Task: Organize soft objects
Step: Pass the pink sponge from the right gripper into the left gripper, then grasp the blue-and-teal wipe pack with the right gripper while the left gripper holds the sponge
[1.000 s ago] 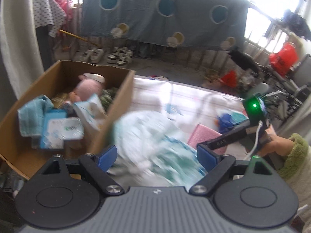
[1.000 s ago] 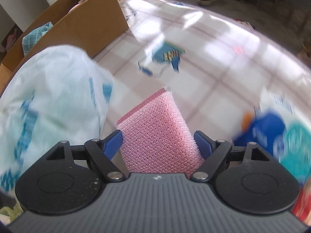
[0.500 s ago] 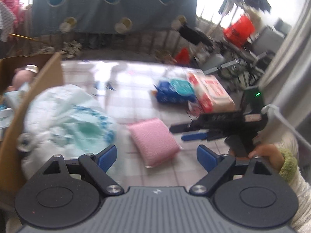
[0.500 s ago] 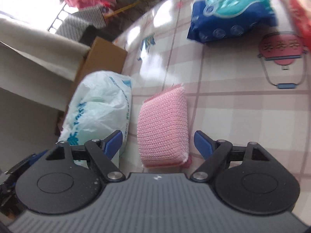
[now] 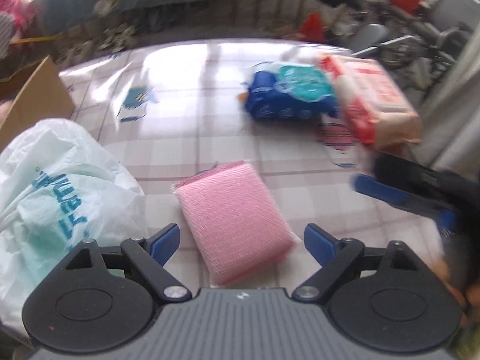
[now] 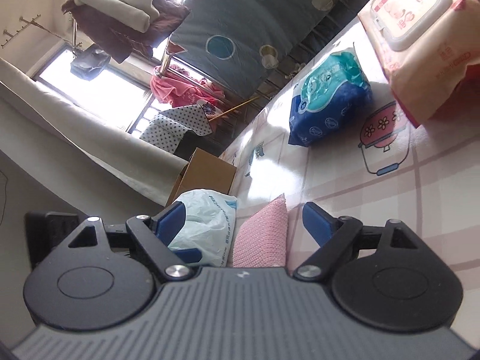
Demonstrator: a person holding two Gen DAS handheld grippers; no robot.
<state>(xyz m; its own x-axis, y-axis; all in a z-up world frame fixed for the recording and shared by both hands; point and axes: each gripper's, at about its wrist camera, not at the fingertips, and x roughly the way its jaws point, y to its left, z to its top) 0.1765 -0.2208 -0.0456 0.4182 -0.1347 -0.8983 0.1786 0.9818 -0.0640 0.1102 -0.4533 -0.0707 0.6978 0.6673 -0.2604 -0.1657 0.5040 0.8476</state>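
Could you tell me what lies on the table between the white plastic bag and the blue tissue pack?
The pink sponge lies between the white plastic bag and blue tissue pack, clearest in the left wrist view.

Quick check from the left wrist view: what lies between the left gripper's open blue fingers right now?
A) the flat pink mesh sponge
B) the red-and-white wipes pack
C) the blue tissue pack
A: the flat pink mesh sponge lies on the tablecloth between the left gripper's open, untouching fingers.

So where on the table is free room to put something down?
Bare cloth lies between the box and the blue pack, and past the pink pad up to that pack. It is crowded on the left, bag against box, and on the right, blue pack beside wipes.
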